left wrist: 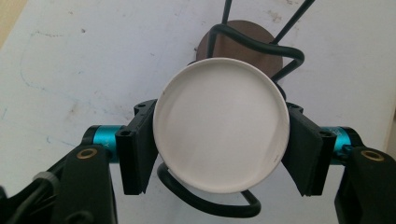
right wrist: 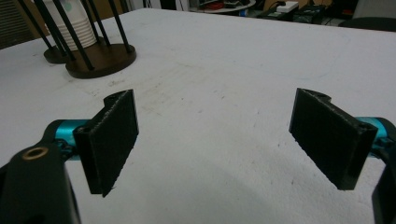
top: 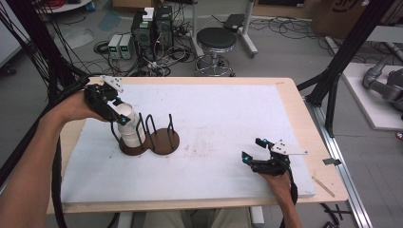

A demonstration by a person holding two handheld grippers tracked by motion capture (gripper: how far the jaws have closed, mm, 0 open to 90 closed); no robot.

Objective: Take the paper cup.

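Left tool [left wrist: 219, 156] clamps white paper cup stack [left wrist: 220, 123] inside wire cup holder [top: 151, 137]; right tool [right wrist: 215, 140] rests on white tabletop [top: 228, 118], jaws wide, nothing between.

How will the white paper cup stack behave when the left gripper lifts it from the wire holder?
The cup stack looks thin-walled, so it is probably light and may dent under hard squeezing. The left gripper presses its smooth round sides, so it might slip. The wire holder surrounds it, so a tilted lift could snag.
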